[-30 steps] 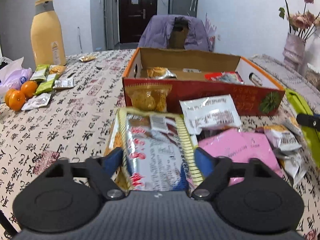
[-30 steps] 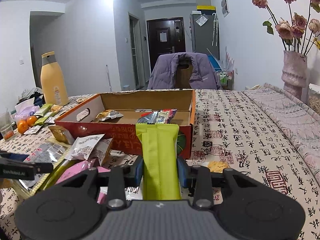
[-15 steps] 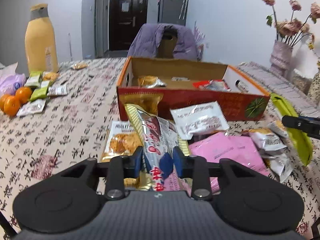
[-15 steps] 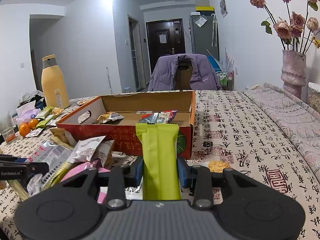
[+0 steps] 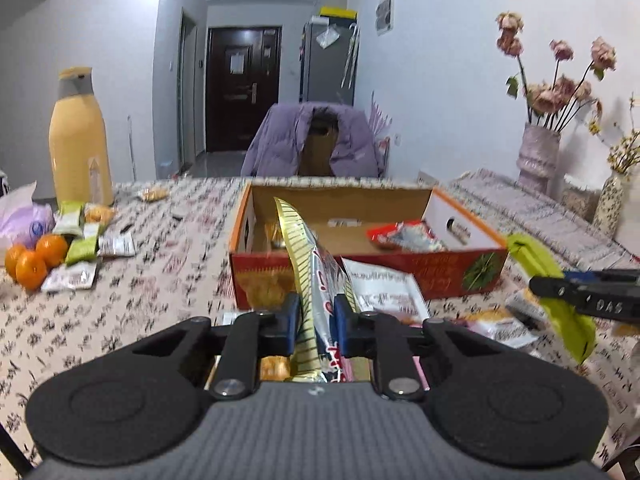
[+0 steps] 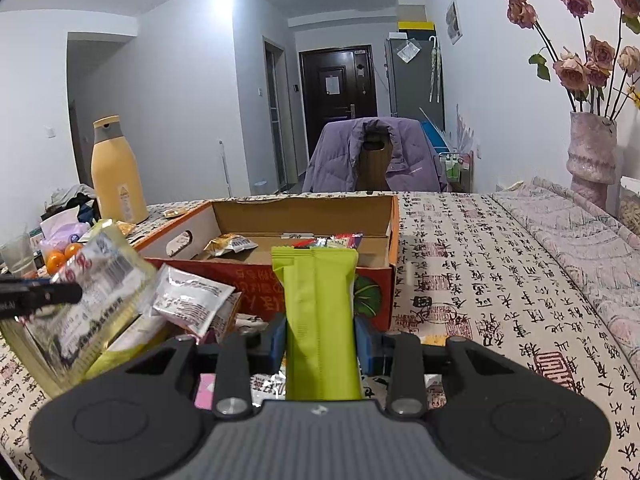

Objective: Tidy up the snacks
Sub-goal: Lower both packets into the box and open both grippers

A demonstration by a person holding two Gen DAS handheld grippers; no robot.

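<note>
Shallow open cardboard box (image 5: pixel 352 280), red printed front, orange rim, sat mid-table on the calligraphy-print tablecloth (image 6: pixel 500 280); it was the only container in play. Mostly bare floor inside: a small yellow packet (image 6: pixel 230 244) near the left wall with the hand-hole, red-and-silver wrappers (image 5: pixel 404 236) toward the right end, plenty of room left. Loose pile of packets lay on the cloth just in front of the box, including a white foil sachet (image 6: pixel 192 294). Left gripper (image 5: pixel 316 316) was clamped on a long silver-and-gold striped foil snack bag (image 5: pixel 316 280), pinched in its lower part so the free upper end stood tilted up over the box's front wall. Judged light, thin, crinkly and slick; it flopped sideways, so a grip nearer the middle would control it better, and crushing the contents looked like the main risk. Right gripper (image 6: pixel 320 340) was closed on a flat lime-green snack bar wrapper (image 6: pixel 318 320), held upright near its lower half, clear of the table, just short of the box front. That one looked stiffer and kept its shape, also light; the smooth film could slip under a loose pinch. Both items were off the table, neither in the box yet.
</note>
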